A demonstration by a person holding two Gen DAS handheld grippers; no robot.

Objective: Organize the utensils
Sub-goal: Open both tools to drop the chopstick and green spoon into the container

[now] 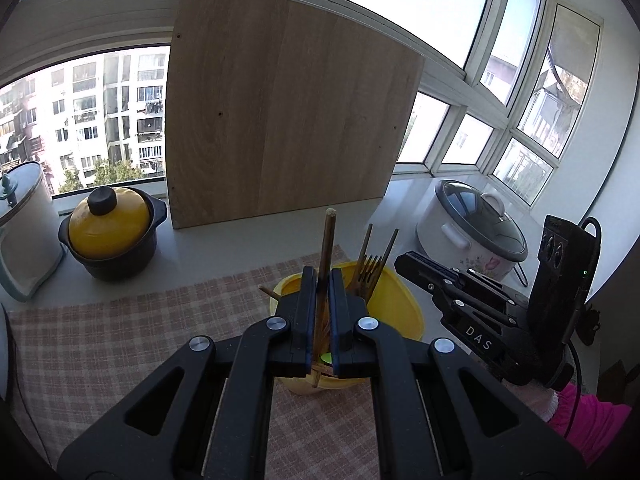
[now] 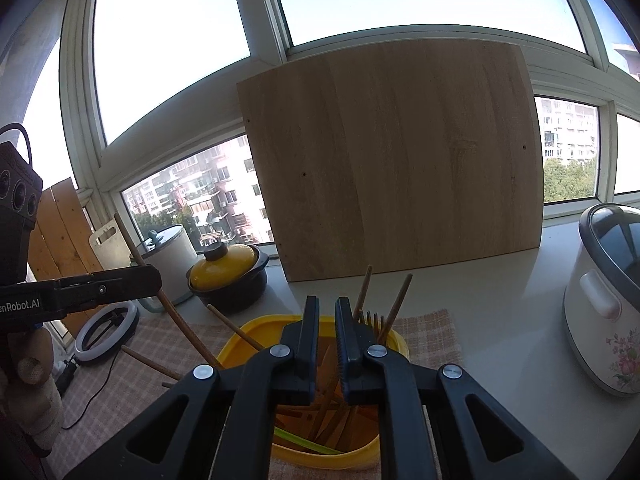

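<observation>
A yellow container [image 1: 394, 304] [image 2: 248, 336] stands on a checked cloth and holds several wooden utensils, among them a wooden fork [image 1: 366, 268] [image 2: 370, 318]. My left gripper [image 1: 323, 280] is shut on a wooden stick [image 1: 328, 236], held upright over the container; in the right wrist view the same gripper [image 2: 154, 280] grips the stick [image 2: 176, 312] where it slants down into the container. My right gripper [image 2: 327, 308] hovers above the container with a narrow gap between its jaws and nothing in it; it also shows in the left wrist view [image 1: 404, 262].
A large wooden board [image 1: 288, 120] [image 2: 396, 160] leans against the window behind. A yellow-lidded black pot [image 1: 110, 228] [image 2: 228, 276] and a white lidded canister [image 1: 24, 224] stand left. A white rice cooker [image 1: 472, 228] [image 2: 604, 300] stands right. A ring light [image 2: 106, 332] lies at the left.
</observation>
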